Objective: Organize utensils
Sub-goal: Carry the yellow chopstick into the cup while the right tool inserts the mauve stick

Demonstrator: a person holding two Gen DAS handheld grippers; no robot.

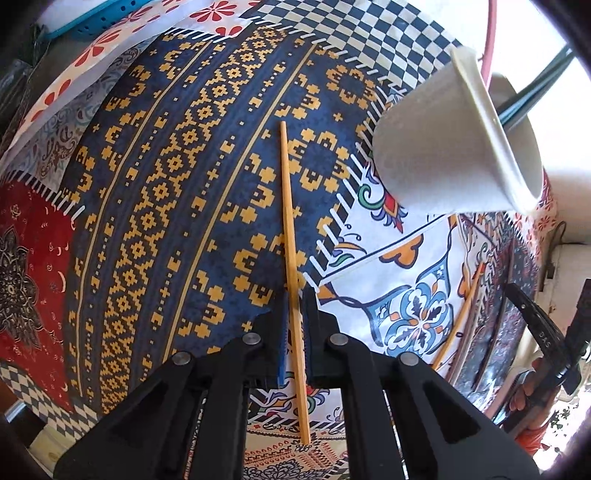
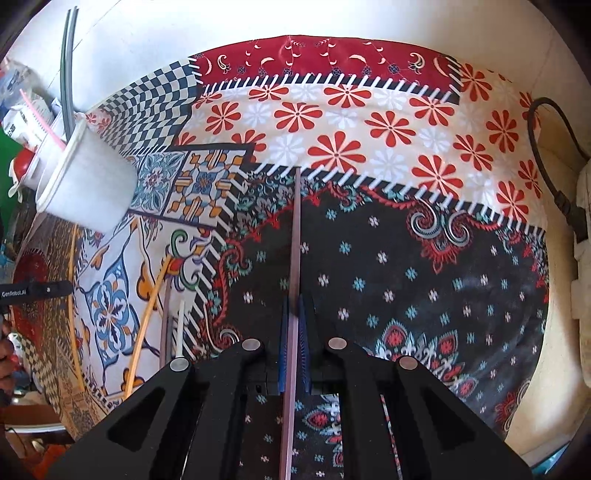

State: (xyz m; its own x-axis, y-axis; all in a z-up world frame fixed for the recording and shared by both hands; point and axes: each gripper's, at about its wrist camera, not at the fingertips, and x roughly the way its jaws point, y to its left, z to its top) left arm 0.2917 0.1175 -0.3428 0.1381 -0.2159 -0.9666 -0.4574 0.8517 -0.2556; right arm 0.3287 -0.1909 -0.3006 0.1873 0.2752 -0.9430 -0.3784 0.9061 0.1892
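My left gripper (image 1: 294, 291) is shut on a yellow chopstick (image 1: 289, 206) that runs up over the blue and gold patch of the patchwork cloth (image 1: 155, 192). A white cup (image 1: 443, 147) stands to its upper right. My right gripper (image 2: 294, 306) is shut on a mauve chopstick (image 2: 296, 236) that points up over the dark flowered patch. The white cup (image 2: 83, 181) is at upper left there. Loose chopsticks lie left of the right gripper: a yellow one (image 2: 147, 317), a mauve one (image 2: 167, 321) and a white one (image 2: 180, 328). Another yellow chopstick (image 1: 460, 317) lies right of the left gripper.
A blue perforated basket (image 1: 99, 18) sits beyond the cloth at top left. The other gripper's black body (image 1: 543, 332) and a hand (image 1: 526, 398) show at the right edge. Clutter (image 2: 26, 114) stands behind the cup, and a black cable (image 2: 546, 162) runs along the right.
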